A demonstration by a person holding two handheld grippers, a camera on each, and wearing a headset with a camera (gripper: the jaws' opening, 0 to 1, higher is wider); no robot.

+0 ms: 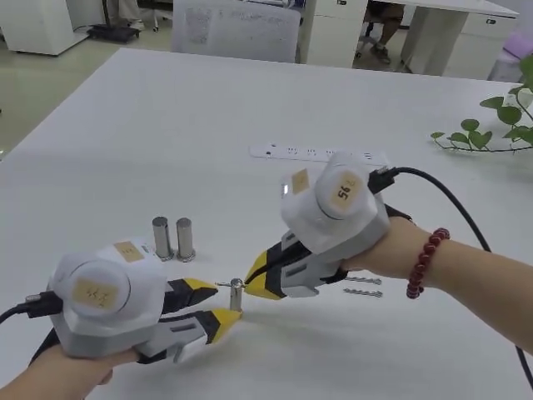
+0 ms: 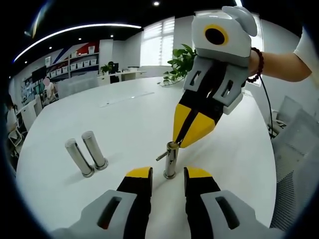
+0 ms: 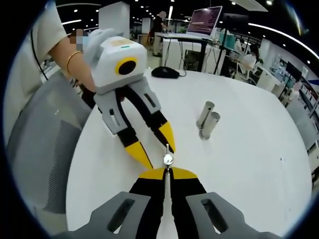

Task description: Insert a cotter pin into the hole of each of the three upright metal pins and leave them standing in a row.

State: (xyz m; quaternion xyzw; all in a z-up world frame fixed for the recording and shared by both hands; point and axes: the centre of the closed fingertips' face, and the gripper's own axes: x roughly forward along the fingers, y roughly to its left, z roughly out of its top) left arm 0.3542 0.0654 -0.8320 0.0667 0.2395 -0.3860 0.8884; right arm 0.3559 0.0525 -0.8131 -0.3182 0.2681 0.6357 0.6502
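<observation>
I get bright, even light from ceiling strips (image 2: 84, 29) high beyond the left gripper (image 2: 168, 172). Shadows beneath it are faint. Fisheye curves the table (image 2: 124, 119) edge; focus is sharp near the jaws.

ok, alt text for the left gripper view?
The right gripper, shut on a cotter pin, has it through the top of an upright metal pin on a table. The left gripper, jaws open, flanks that pin; two more pins stand at left.

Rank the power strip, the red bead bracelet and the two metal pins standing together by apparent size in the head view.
1. The power strip, longest though farthest.
2. The red bead bracelet.
3. The left standing pin and right standing pin: alike, so unranked.
</observation>
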